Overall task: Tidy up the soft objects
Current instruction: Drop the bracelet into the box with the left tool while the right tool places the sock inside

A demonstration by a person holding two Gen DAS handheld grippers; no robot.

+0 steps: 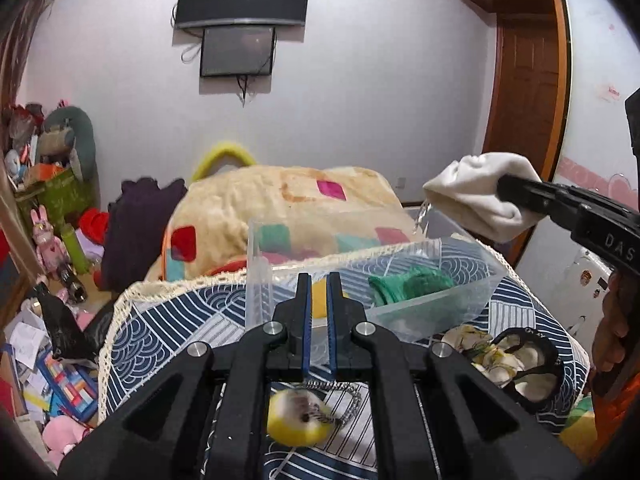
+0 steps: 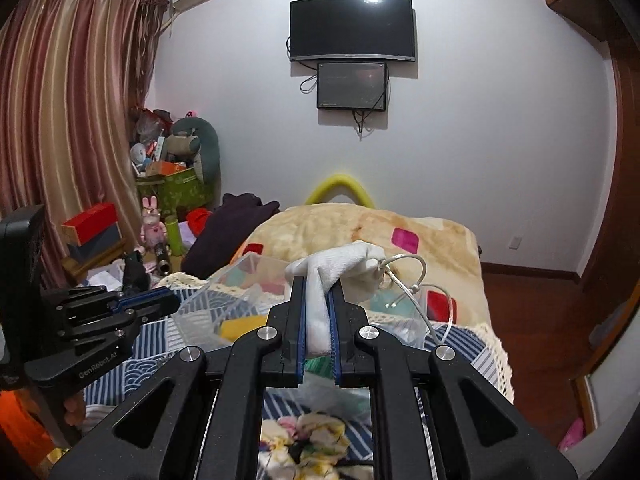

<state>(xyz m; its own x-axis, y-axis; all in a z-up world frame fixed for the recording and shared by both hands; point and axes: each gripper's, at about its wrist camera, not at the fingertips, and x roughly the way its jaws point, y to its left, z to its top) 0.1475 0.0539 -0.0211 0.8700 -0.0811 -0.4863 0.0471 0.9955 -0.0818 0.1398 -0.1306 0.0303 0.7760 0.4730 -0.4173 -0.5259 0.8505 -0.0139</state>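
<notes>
My right gripper [image 2: 319, 304] is shut on a white rolled sock [image 2: 340, 270] and holds it in the air above the clear plastic box [image 1: 436, 304]; the sock also shows in the left wrist view [image 1: 476, 200]. The box stands on the blue patterned cloth [image 1: 172, 320] and holds a green cloth [image 1: 412, 284] and something yellow [image 1: 320, 300]. My left gripper [image 1: 319, 296] is nearly shut and empty, hovering before the box's near left side. A yellow plush keychain [image 1: 298, 420] lies under it. A floral cloth [image 1: 500, 356] with a black ring lies to the right.
A cream blanket [image 1: 288, 204] with coloured squares covers the bed behind the box. Toys, boxes and papers clutter the floor [image 1: 48, 360] at left. A wooden door [image 1: 524, 80] stands at right. Two screens hang on the wall [image 2: 352, 32].
</notes>
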